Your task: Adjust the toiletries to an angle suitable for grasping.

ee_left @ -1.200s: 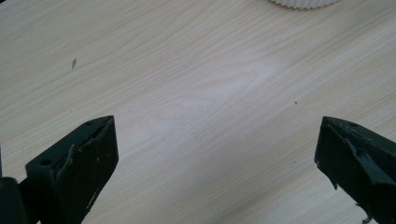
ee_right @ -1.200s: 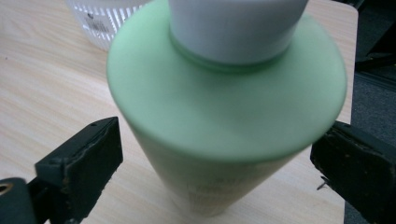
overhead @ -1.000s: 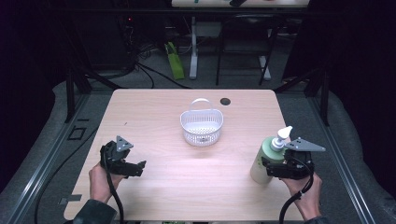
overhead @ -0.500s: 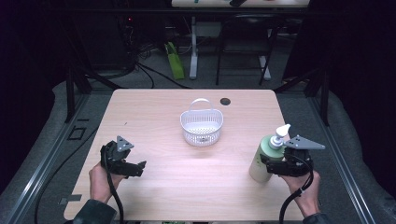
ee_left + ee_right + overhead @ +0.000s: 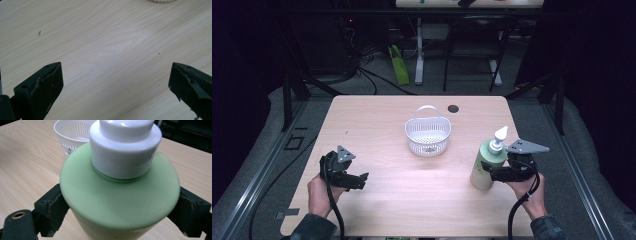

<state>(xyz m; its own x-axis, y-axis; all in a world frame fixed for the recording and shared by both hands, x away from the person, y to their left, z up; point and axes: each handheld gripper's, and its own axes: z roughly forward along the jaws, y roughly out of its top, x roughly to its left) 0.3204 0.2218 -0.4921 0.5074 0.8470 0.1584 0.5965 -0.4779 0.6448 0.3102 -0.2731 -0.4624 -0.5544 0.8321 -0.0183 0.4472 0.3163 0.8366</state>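
Looking down from the high view, the bottle (image 5: 484, 167) stands upright at the table's (image 5: 377, 115) right edge, right gripper (image 5: 490, 173) clamped on it, basket (image 5: 427, 135) mid-table. Left gripper (image 5: 360, 180) sits near the left front. Left gripper view: jaws spread wide over bare wood. Right gripper view: both jaws press the green bottle's (image 5: 120, 200) sides, basket (image 5: 71, 132) behind.

A lab or test room: a pale wooden bench (image 5: 377, 120) stands alone on grey floor (image 5: 272, 130), ringed by black frame legs (image 5: 287, 95), loose cables (image 5: 362, 75) and another desk (image 5: 432, 4) in the dark behind.
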